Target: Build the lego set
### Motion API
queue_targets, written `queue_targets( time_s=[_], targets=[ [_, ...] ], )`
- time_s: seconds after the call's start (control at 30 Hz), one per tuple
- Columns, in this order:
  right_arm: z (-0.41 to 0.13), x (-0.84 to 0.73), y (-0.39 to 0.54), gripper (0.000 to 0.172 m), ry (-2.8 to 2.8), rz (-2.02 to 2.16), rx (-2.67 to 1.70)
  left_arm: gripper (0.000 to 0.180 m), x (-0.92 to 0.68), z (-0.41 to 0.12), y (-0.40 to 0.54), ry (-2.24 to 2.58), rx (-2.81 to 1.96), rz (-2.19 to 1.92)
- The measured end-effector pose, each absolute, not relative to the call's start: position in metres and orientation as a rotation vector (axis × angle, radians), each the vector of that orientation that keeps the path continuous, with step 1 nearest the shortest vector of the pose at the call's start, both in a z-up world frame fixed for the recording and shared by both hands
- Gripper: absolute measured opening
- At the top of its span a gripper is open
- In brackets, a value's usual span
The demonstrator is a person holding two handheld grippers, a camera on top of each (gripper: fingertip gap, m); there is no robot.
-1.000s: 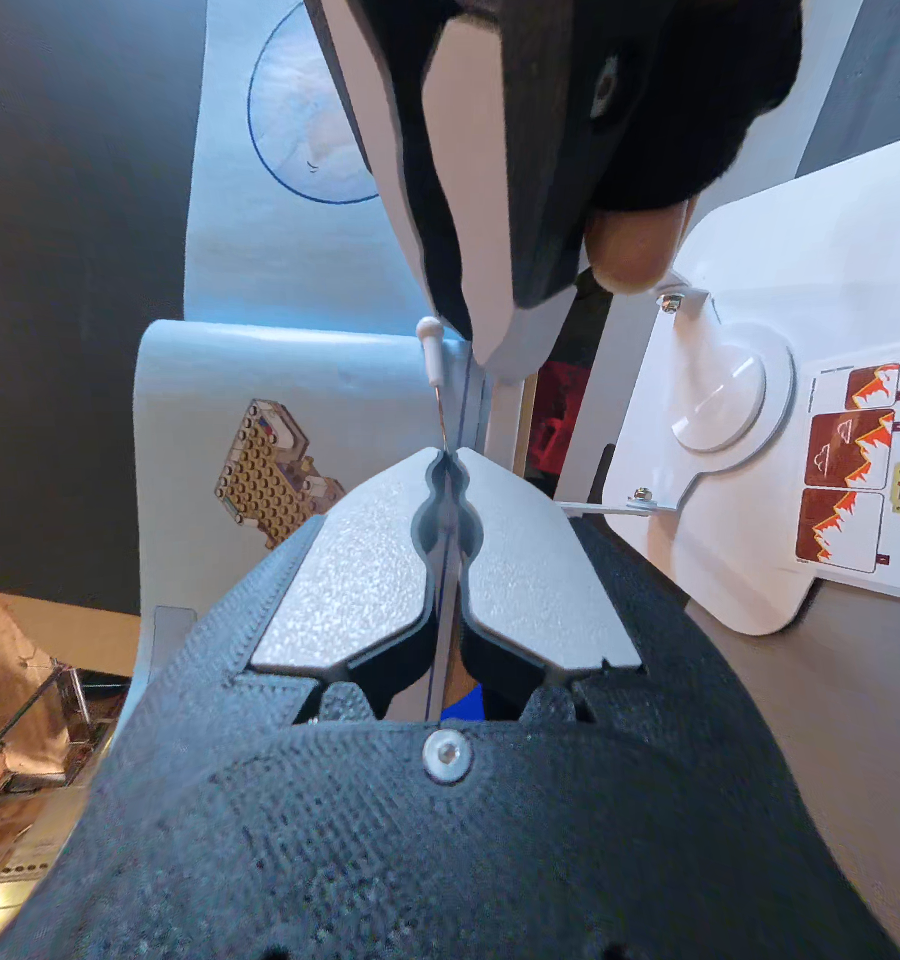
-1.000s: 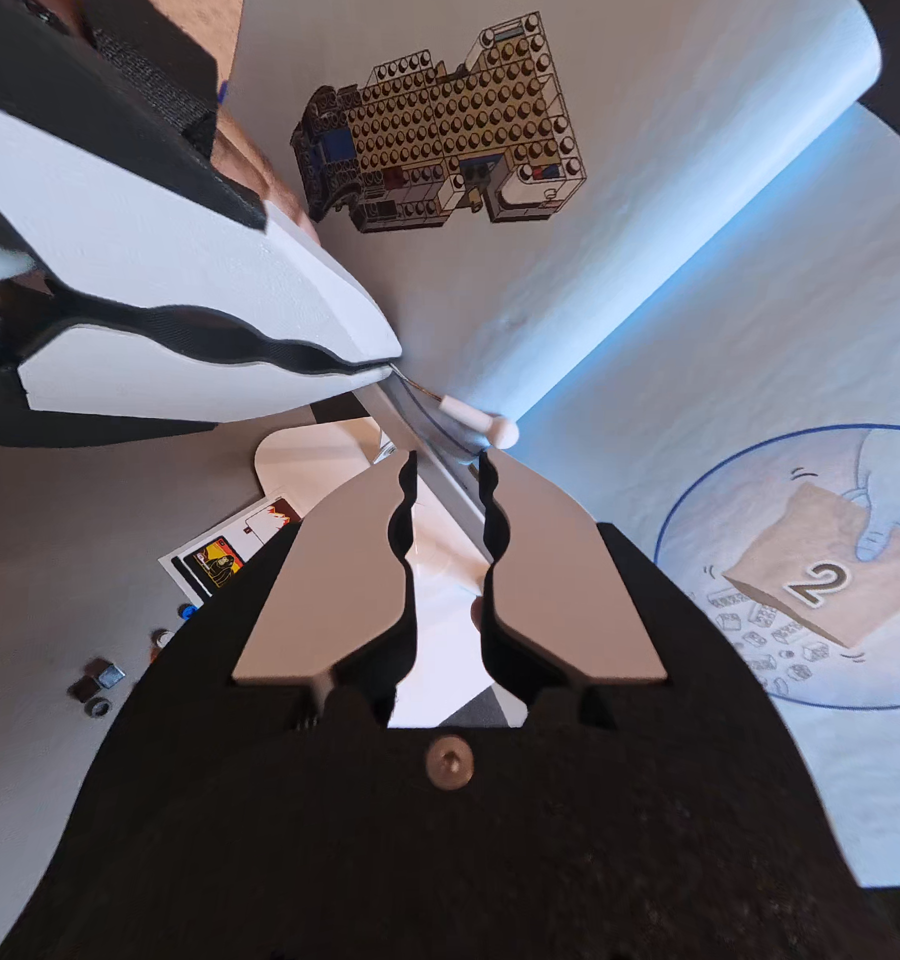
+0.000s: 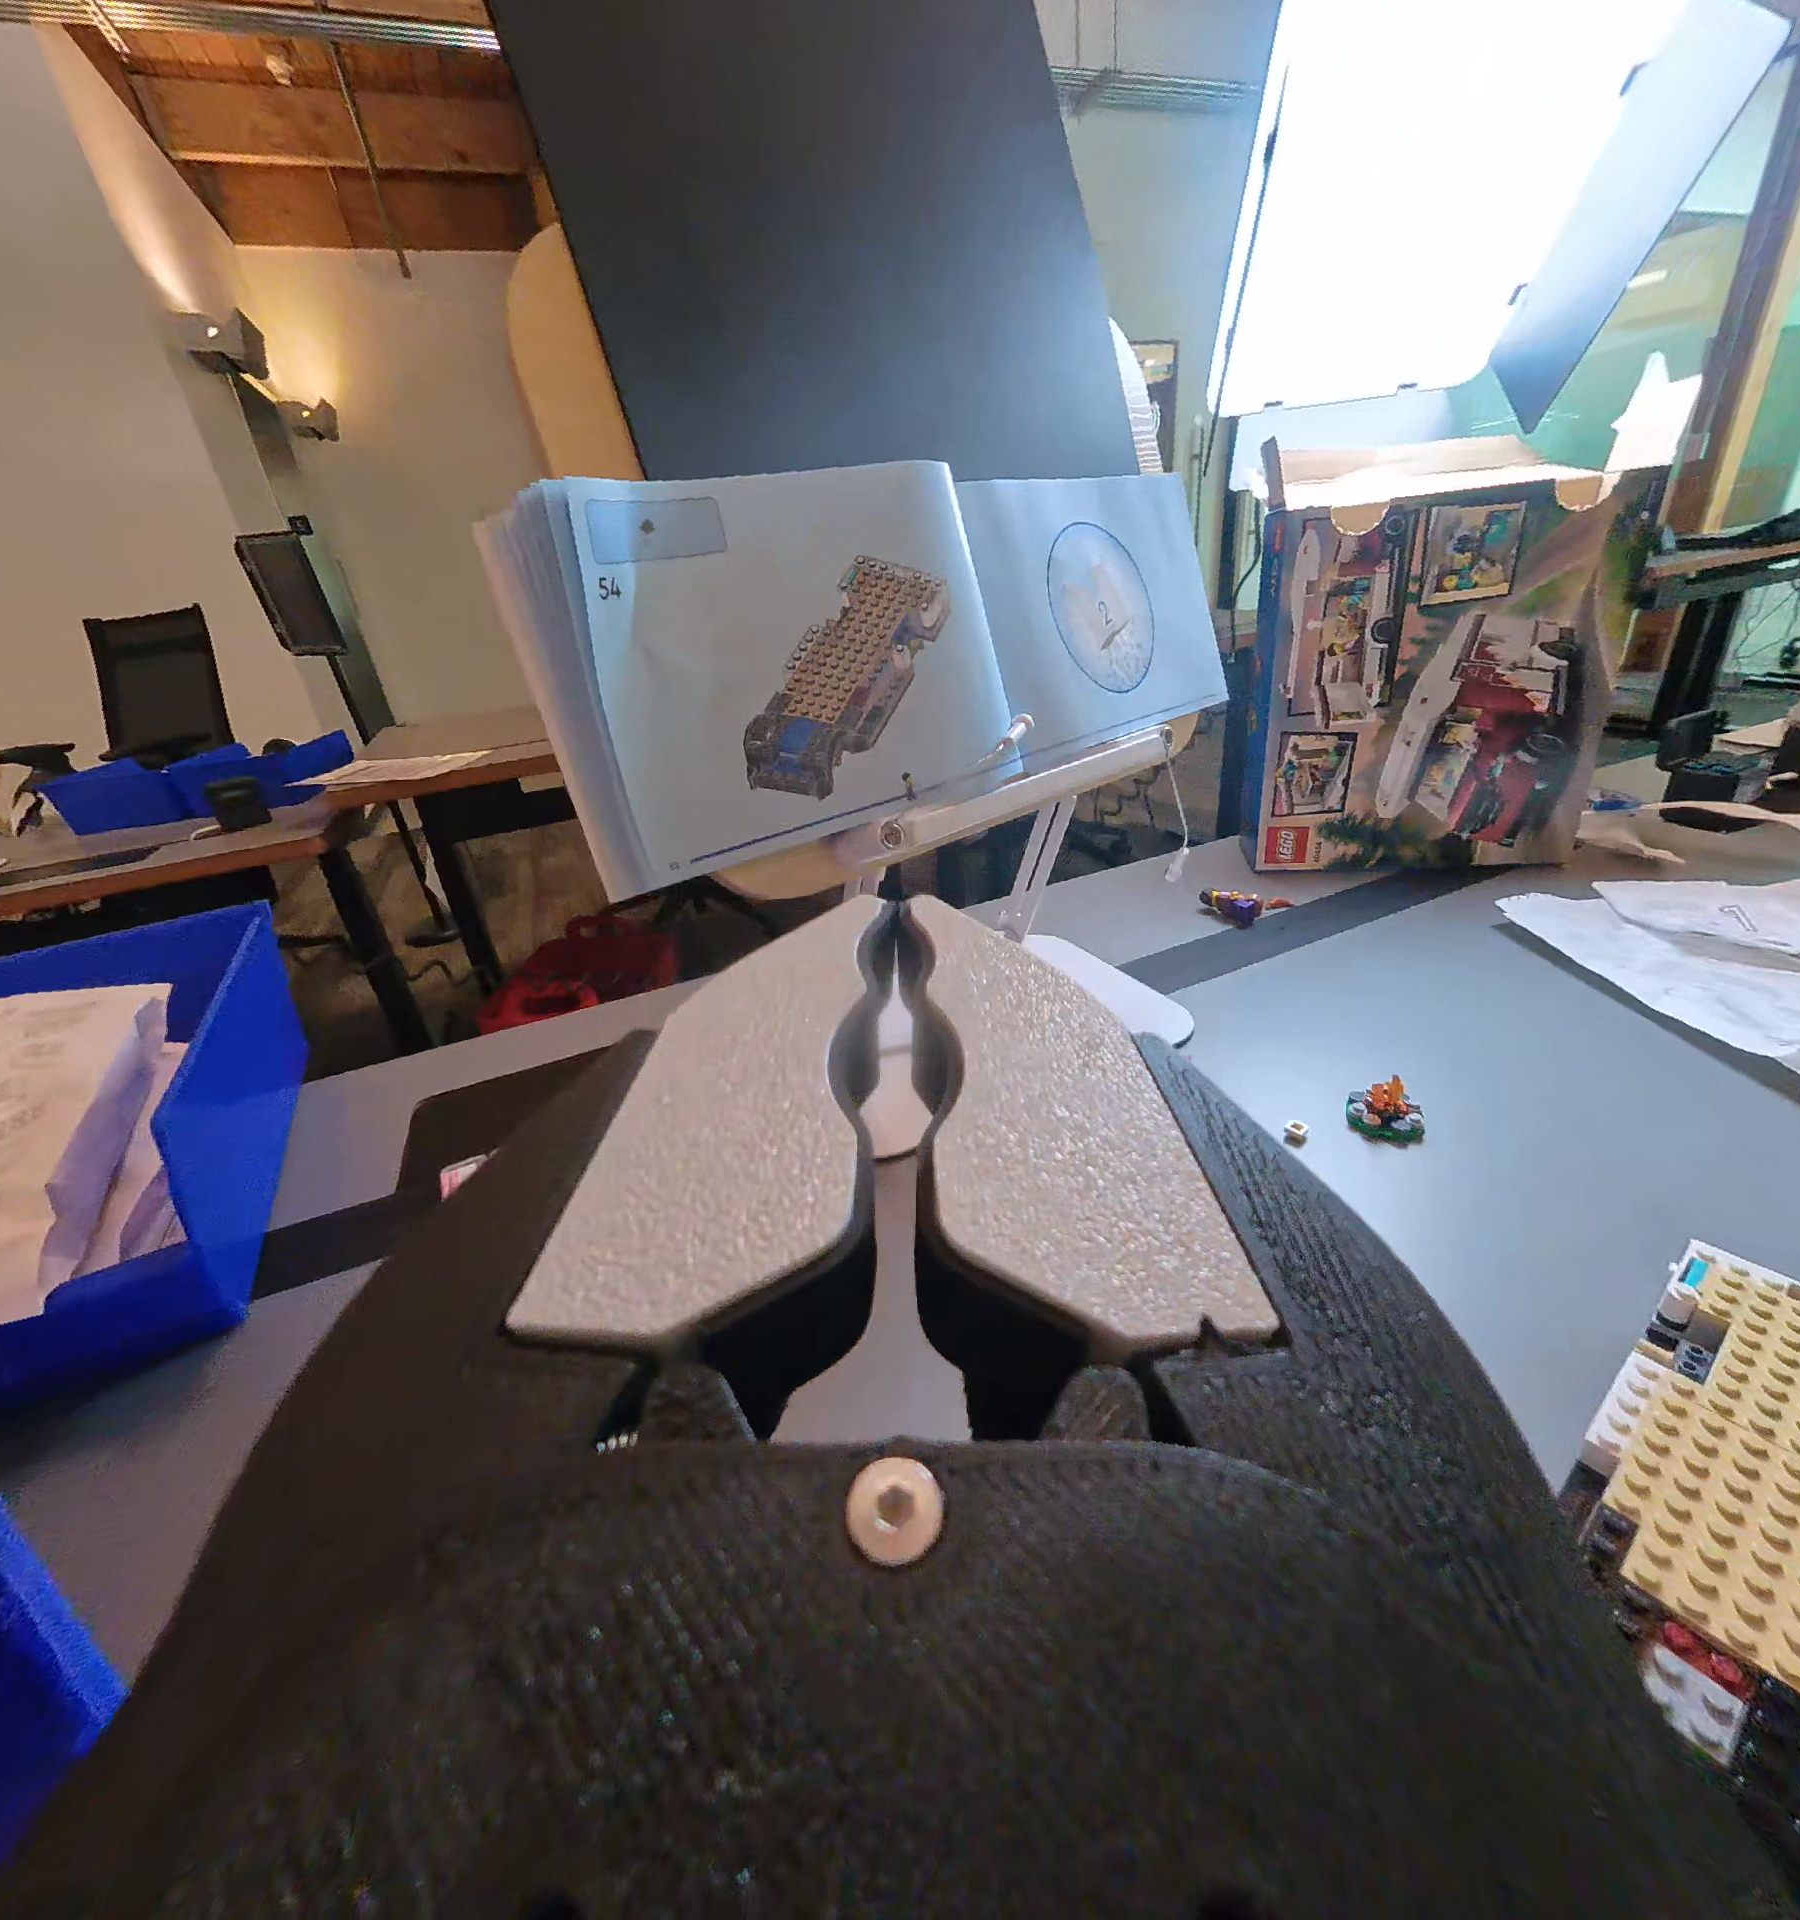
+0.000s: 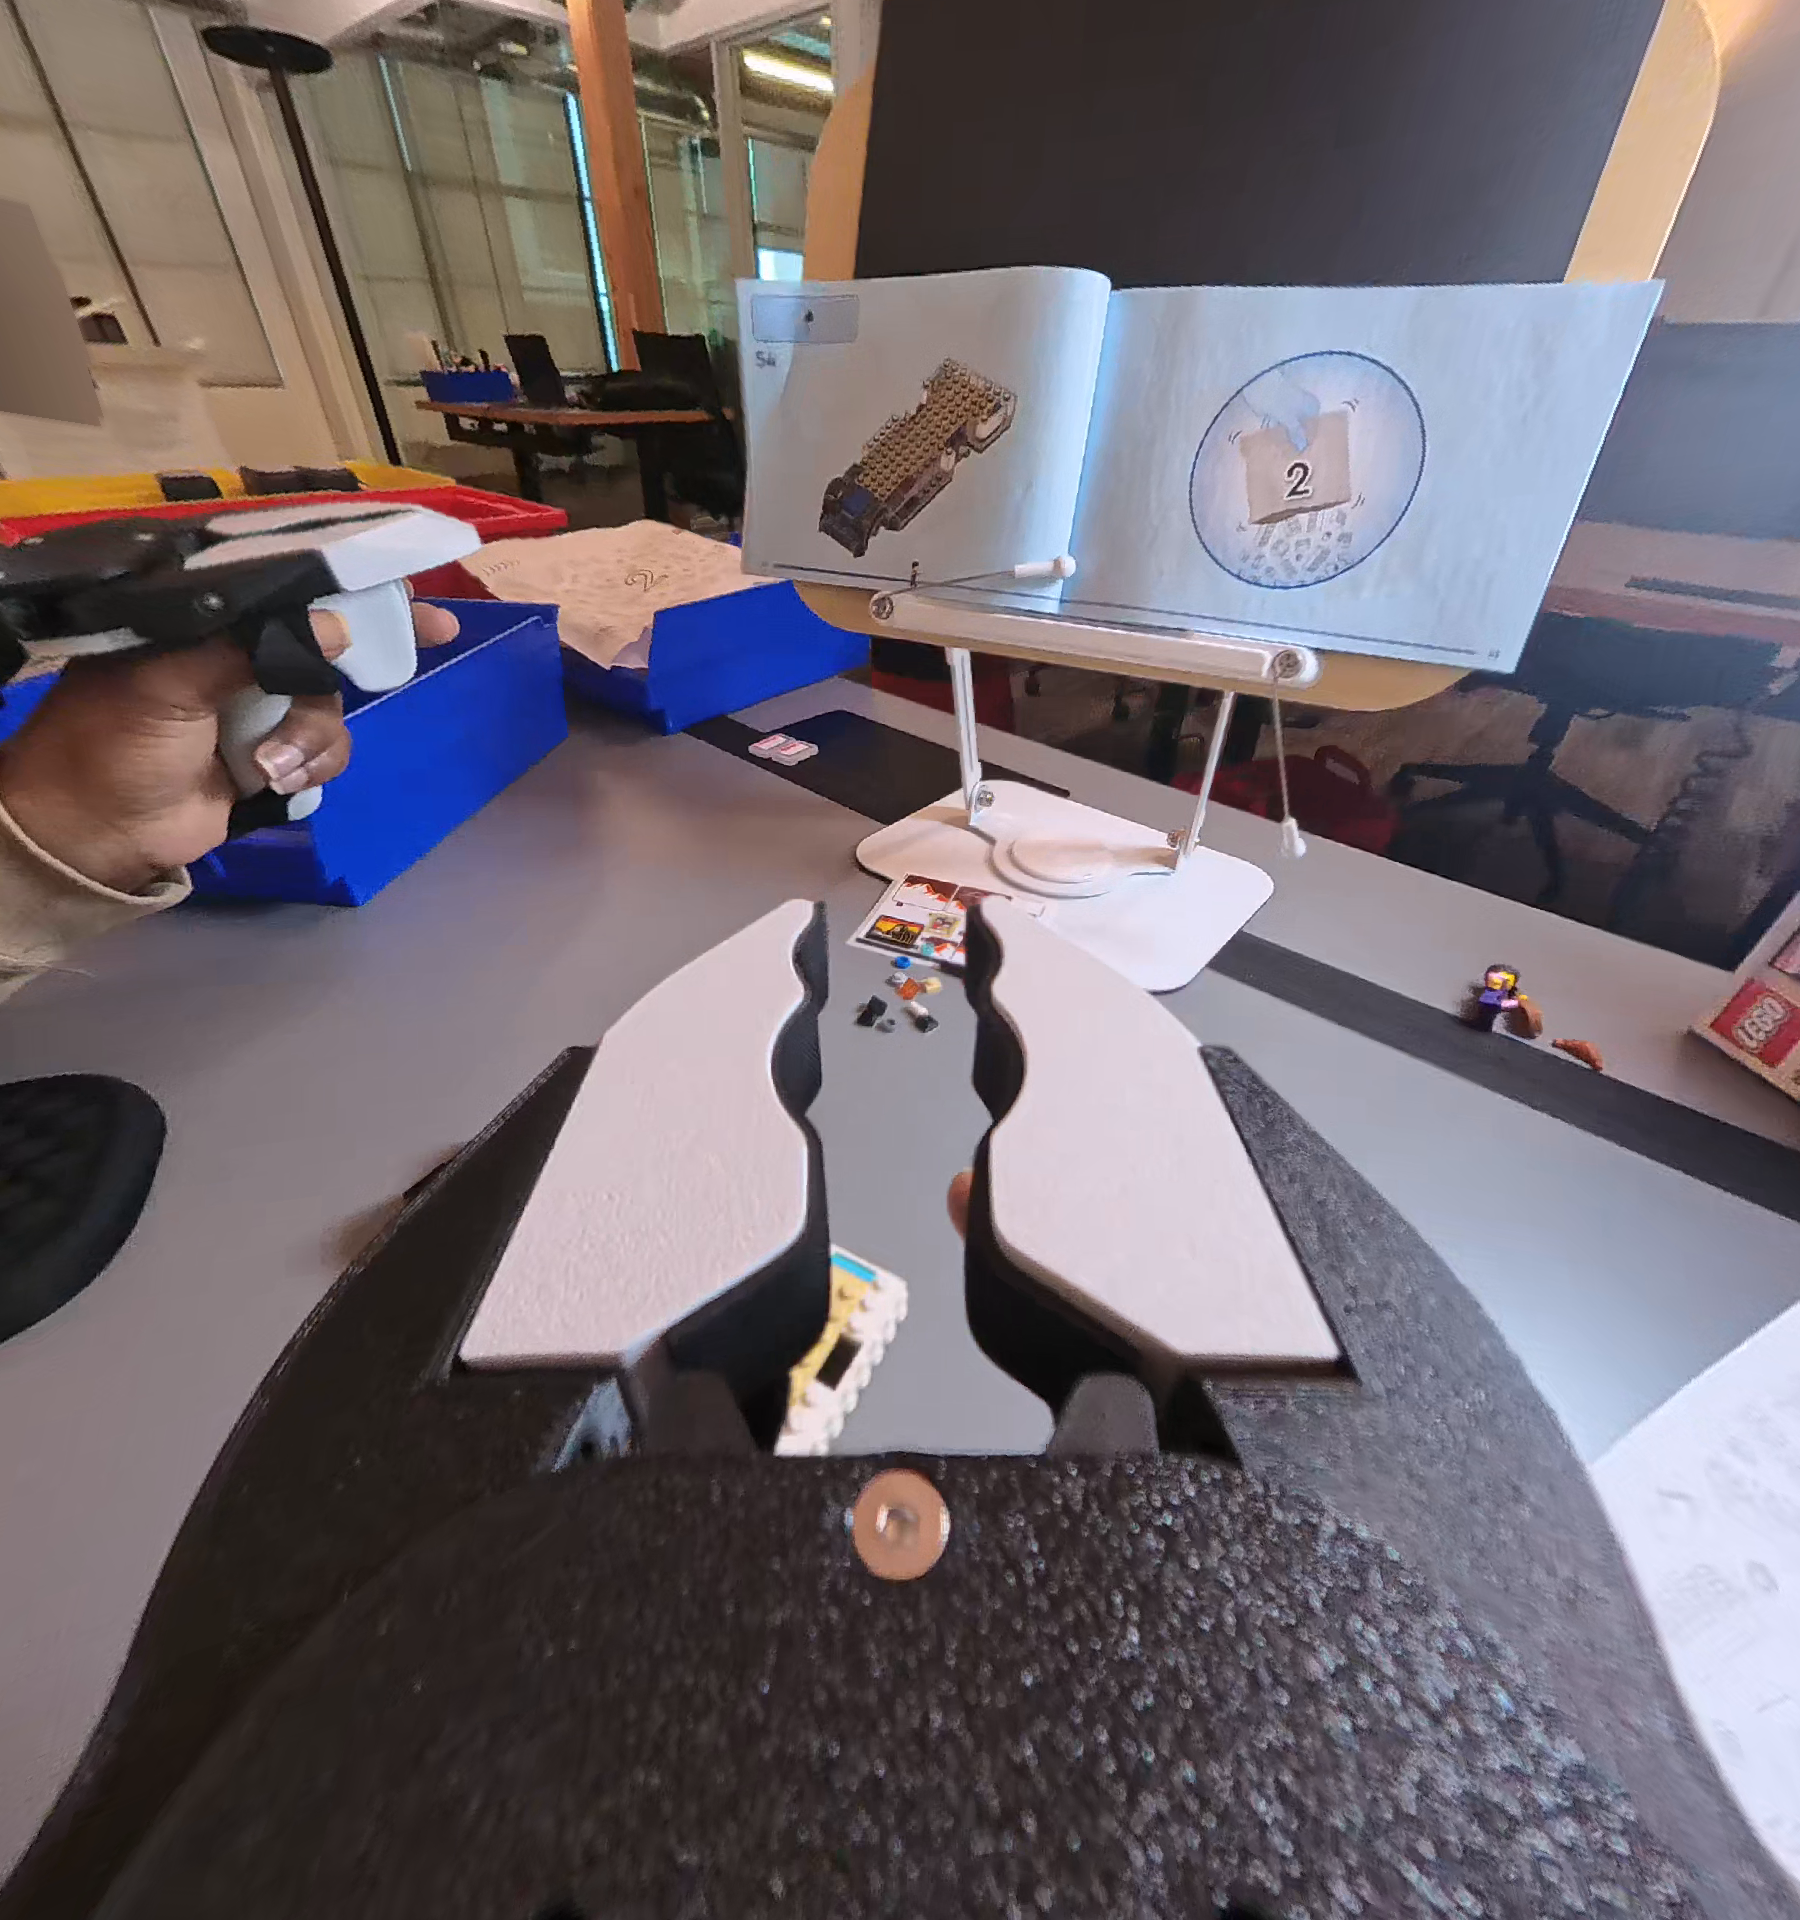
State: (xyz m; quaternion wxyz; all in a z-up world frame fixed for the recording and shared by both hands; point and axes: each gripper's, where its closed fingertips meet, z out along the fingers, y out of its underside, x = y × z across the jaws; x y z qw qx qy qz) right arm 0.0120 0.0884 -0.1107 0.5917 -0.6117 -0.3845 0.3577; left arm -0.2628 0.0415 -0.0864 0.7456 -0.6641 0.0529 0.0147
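The left gripper [image 3: 894, 912] hangs with its tips together on nothing above the grey worktop [image 3: 1498, 1039], pointing at the instruction booklet [image 3: 834, 665] on its white stand [image 4: 1072, 862]. The right gripper [image 4: 896, 925] hangs with its fingers apart and bare over small loose brick pieces [image 4: 901, 1003] and a sticker sheet [image 4: 911, 920]. Blue bins [image 4: 439, 748], a printed toy box [image 3: 1426, 686] and office desks lie beyond; a hand [image 4: 148, 748] grips the left gripper's handle level.

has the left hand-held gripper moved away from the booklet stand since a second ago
Yes. The left hand-held gripper has pulled back from the booklet stand, whose ledge now sits well beyond its closed tips.
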Motion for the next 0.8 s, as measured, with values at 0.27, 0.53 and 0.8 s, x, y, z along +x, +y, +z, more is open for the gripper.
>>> queue_targets(
  time_s=[0.27,0.53,0.8],
  targets=[
    [-0.144,0.010,0.076,0.000,-0.904,0.850,-1.308,0.000,-0.270,-0.028,0.095,0.107,-1.389,0.169],
    [-0.153,0.010,0.077,0.001,-0.923,0.829,-1.314,0.000,-0.311,-0.010,0.185,-0.052,-1.423,0.205],
    [-0.157,0.012,0.083,0.003,-0.912,0.841,-1.342,0.000,-0.319,-0.018,0.205,-0.095,-1.429,0.208]
  ],
)
